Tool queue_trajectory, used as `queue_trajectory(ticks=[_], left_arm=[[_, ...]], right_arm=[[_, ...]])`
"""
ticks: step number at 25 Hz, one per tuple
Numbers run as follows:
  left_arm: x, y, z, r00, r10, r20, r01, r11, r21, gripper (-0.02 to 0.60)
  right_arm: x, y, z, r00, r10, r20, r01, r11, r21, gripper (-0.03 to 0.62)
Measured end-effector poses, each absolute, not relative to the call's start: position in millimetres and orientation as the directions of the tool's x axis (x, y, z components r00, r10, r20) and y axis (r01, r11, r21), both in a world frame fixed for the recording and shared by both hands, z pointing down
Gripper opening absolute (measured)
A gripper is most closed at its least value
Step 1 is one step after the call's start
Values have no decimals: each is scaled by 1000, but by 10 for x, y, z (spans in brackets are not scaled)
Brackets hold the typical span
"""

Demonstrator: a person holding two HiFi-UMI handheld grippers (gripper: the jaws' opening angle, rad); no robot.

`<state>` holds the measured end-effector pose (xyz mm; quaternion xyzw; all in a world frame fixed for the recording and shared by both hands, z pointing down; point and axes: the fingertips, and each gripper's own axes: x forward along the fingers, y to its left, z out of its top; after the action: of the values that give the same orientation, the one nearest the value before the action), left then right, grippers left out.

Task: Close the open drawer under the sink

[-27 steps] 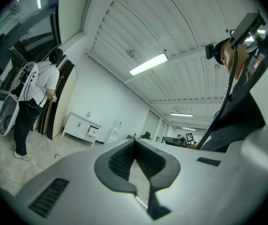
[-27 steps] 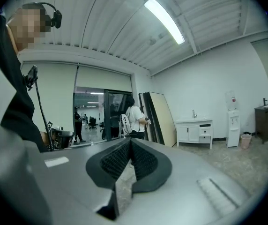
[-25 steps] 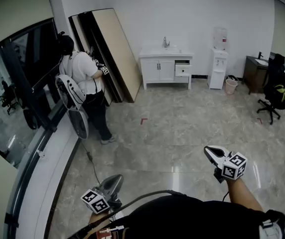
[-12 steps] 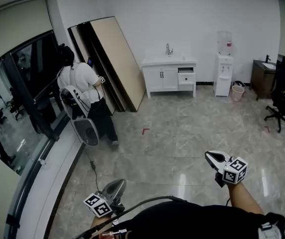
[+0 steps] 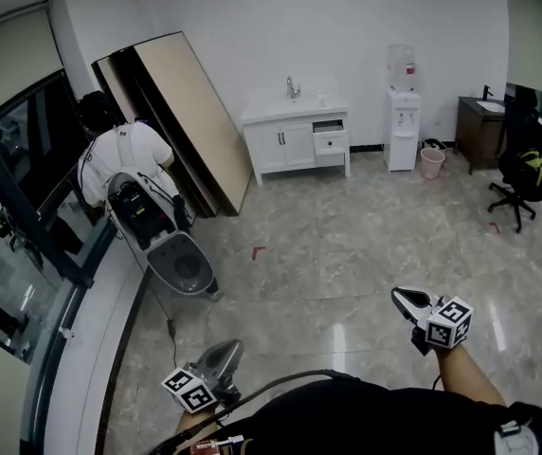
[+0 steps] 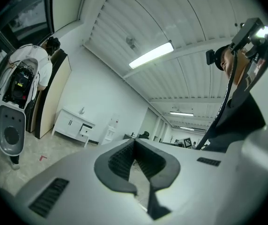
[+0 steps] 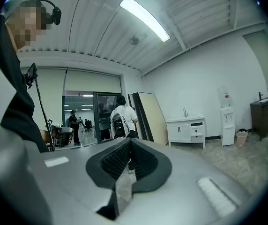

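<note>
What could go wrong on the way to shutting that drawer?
The drawer is far across the room, so a poor aim could bump the water dispenser beside the cabinet. A cable trails on the floor near the person on the left; straying there might mean tripping.

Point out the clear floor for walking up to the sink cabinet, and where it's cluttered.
Bare tile floor runs straight to the sink cabinet and its open drawer. Crowded: the left, with a person and leaning boards; right of the cabinet, water dispenser, bin and office chair.
</note>
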<state>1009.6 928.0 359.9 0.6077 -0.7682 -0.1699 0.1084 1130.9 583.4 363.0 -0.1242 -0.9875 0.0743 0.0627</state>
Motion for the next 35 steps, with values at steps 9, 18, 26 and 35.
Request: queue_trajectory(ticks=[9, 18, 26, 35], left_arm=[[8925, 9286, 3538, -137, -987, -81, -915, 95, 392, 0], [8003, 9528, 3565, -47, -995, -93, -923, 8, 384, 0], [7457, 9677, 3639, -41, -995, -90, -913, 1, 408, 0], [7130, 9620, 3760, -98, -993, -60, -897, 62, 438, 0]], right_arm=[[10585, 5985, 3365, -984, 145, 101, 135, 986, -100, 2], [9722, 6411, 3243, -990, 96, 103, 87, 992, -86, 2], [9135, 6614, 3273, -988, 92, 122, 83, 993, -80, 2], [8601, 6420, 3359, -980, 148, 134, 134, 985, -110, 2]])
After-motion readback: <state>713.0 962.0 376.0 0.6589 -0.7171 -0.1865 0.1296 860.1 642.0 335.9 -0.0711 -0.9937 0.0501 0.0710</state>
